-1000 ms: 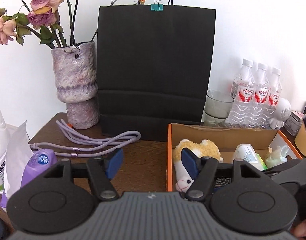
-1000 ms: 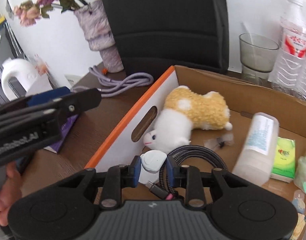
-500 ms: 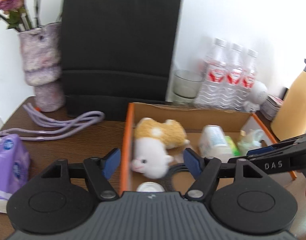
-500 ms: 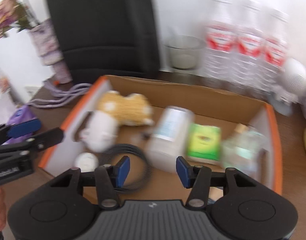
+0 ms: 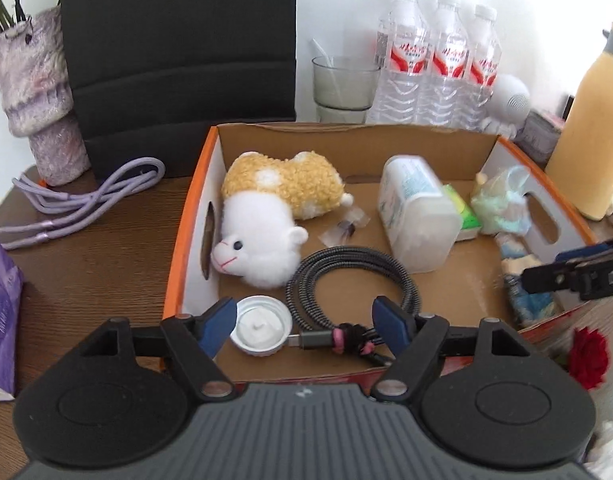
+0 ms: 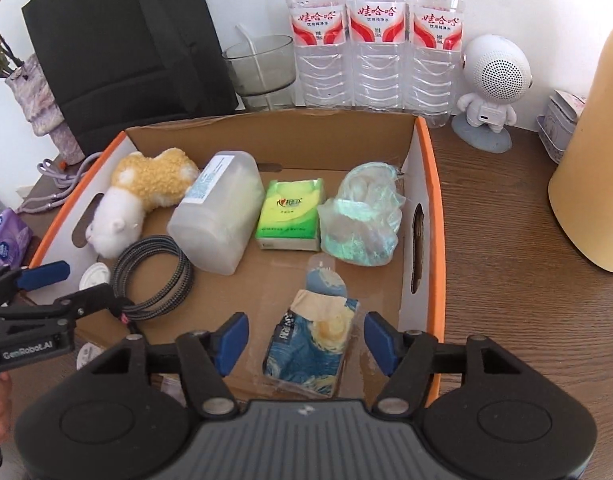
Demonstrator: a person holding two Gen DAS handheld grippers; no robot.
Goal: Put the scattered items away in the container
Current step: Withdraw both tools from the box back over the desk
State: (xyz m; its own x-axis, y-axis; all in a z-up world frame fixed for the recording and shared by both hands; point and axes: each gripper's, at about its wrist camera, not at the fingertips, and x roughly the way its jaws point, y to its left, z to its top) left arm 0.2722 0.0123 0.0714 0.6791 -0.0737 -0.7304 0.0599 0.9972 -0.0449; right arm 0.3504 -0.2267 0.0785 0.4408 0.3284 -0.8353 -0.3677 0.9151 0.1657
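On the brown counter, the orange-edged cardboard box held the gathered items. From left to right in the left wrist view, it contained a plush sheep, a white cap, a coiled braided cable, a translucent tub lying on its side, a green tissue pack and a crumpled plastic bag.

The left gripper hovered over the near left part of the box. Its fingers stood wide apart, with the cap and the cable plug seen between them but not gripped. Only this view showed the purple cord beside the vase, the purple tissue packet at the left edge and a red flower outside the box at the right.

The right gripper hovered over the near right part of the box. Its jaws were opening, and a blue painted-pattern tissue pack lay between the fingers without contact. Only this view showed that pack clearly, together with the full face of the green tissue pack. It also showed the left gripper from the side, above the cable.
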